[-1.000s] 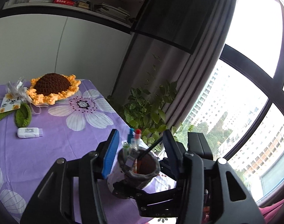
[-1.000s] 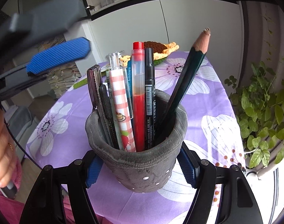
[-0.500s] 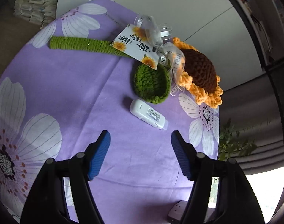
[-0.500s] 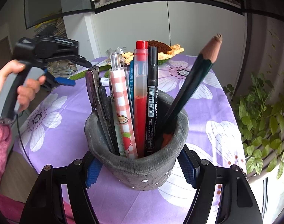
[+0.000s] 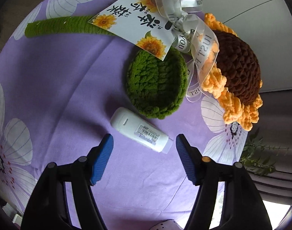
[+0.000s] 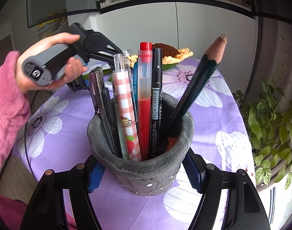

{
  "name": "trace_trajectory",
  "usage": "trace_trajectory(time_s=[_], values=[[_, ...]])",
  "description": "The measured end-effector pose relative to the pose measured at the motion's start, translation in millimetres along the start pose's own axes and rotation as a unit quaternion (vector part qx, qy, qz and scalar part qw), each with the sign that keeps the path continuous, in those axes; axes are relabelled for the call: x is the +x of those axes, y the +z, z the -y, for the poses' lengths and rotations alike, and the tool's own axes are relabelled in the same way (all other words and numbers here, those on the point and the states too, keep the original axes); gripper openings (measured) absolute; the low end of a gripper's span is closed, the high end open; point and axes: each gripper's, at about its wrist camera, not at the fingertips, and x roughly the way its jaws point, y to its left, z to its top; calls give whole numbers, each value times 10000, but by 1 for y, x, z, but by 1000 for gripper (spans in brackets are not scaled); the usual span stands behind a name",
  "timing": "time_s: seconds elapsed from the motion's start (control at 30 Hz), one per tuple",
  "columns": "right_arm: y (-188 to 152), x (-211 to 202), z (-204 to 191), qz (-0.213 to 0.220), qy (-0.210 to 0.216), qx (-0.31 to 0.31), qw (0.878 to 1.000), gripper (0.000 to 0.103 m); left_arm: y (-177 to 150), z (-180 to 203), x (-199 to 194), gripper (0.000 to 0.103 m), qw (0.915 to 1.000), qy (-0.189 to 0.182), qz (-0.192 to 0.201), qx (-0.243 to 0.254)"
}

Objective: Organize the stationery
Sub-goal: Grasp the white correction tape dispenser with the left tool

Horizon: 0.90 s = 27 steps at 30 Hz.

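Now the left gripper (image 5: pixel 144 145) hangs open and empty just short of the white correction tape (image 5: pixel 139 132), lying slantwise across its gap, while the right gripper (image 6: pixel 144 169) clamps the pen cup (image 6: pixel 142 168).

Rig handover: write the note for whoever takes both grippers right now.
Left gripper: open, nothing between the pads, pointing down at the white correction tape on the purple tablecloth, beside the green crochet leaf.
Right gripper: shut on the grey pen holder, upright on the table.
Done: pens, marker and pencil stand in the holder.
Left: probably grasp the correction tape and add it.
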Motion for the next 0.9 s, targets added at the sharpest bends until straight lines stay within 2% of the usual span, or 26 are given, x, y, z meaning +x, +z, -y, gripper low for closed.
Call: trace_trajectory(time_s=[0.2, 0.27, 0.3, 0.33, 0.4, 0.53, 0.63, 0.73, 0.8, 0.83, 0.9], values=[[1, 2, 2, 63, 75, -32, 9999, 74, 10, 17, 6, 65, 9983, 573, -1, -132], [2, 3, 3, 74, 97, -38, 9999, 74, 12, 28, 8, 57, 9957, 925, -21, 63], [2, 3, 3, 84, 108, -35, 9999, 74, 11, 33, 8, 43, 9931, 1155, 6, 223], [2, 3, 4, 89, 118, -27, 9999, 74, 10, 37, 8, 34, 9918, 1219, 30, 391], [2, 3, 5, 102, 137, 3, 9999, 74, 7, 47, 10, 24, 9882, 1261, 0, 872], [0, 2, 4, 123, 144, 31, 9998, 74, -21, 51, 4, 23, 9836, 616, -77, 1692], [-2, 0, 3, 127, 137, 33, 9998, 74, -56, 44, -8, 23, 9716, 336, 241, 2328], [-2, -1, 2, 119, 118, 28, 9999, 74, -82, 36, -25, 23, 9623, -44, 436, 2685], [-3, -1, 2, 124, 105, 43, 9999, 74, -101, 31, -43, 23, 9570, -433, 587, 2807], [-2, -1, 2, 124, 92, 48, 9999, 74, -114, 33, -55, 23, 9518, -654, 756, 2900], [-2, -1, 1, 124, 74, 60, 9999, 74, -139, 36, -78, 23, 9362, -1024, 1200, 3140]])
